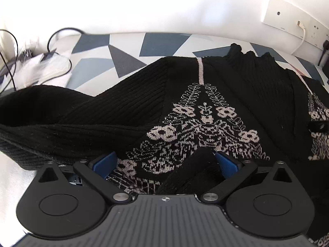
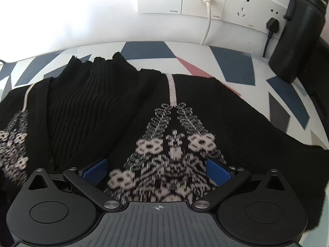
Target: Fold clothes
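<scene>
A black knit sweater point(image 1: 127, 107) with a pinkish-white pattern lies spread on a cloth with blue, grey and white triangles point(image 1: 123, 47). Its ribbed collar point(image 1: 246, 61) points toward the wall. My left gripper point(image 1: 165, 163) stands open low over the patterned panel, and a raised black fold sits against its right blue pad point(image 1: 226, 164). In the right wrist view the same sweater point(image 2: 236, 119) fills the frame, collar point(image 2: 96, 68) to the upper left. My right gripper point(image 2: 157, 170) is open too, its blue pads point(image 2: 95, 171) wide apart over the patterned front.
A tall black bottle point(image 2: 298, 33) stands at the back right by the wall sockets point(image 2: 242, 6). A white cable point(image 2: 207, 22) and a black plug point(image 2: 272, 25) hang there. Black cables and pale items point(image 1: 41, 65) lie at the far left.
</scene>
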The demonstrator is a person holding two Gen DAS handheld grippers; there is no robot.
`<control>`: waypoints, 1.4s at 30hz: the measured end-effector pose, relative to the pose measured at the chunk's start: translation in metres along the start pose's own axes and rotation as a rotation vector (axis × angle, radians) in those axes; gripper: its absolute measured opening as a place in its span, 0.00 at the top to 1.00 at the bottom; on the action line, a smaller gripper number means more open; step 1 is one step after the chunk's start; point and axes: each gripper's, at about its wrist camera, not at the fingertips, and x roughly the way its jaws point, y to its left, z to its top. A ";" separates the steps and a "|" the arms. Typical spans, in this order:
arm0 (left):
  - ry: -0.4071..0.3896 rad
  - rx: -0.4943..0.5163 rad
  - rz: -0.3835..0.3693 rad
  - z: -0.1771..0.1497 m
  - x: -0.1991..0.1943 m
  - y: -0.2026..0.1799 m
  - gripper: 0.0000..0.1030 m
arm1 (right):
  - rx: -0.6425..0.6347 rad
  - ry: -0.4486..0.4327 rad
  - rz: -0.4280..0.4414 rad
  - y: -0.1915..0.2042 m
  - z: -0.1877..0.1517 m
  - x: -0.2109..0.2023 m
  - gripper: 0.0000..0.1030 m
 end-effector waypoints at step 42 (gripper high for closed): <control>-0.362 -0.067 0.120 0.023 -0.106 0.047 0.09 | 0.047 -0.147 -0.038 -0.007 -0.079 -0.023 0.01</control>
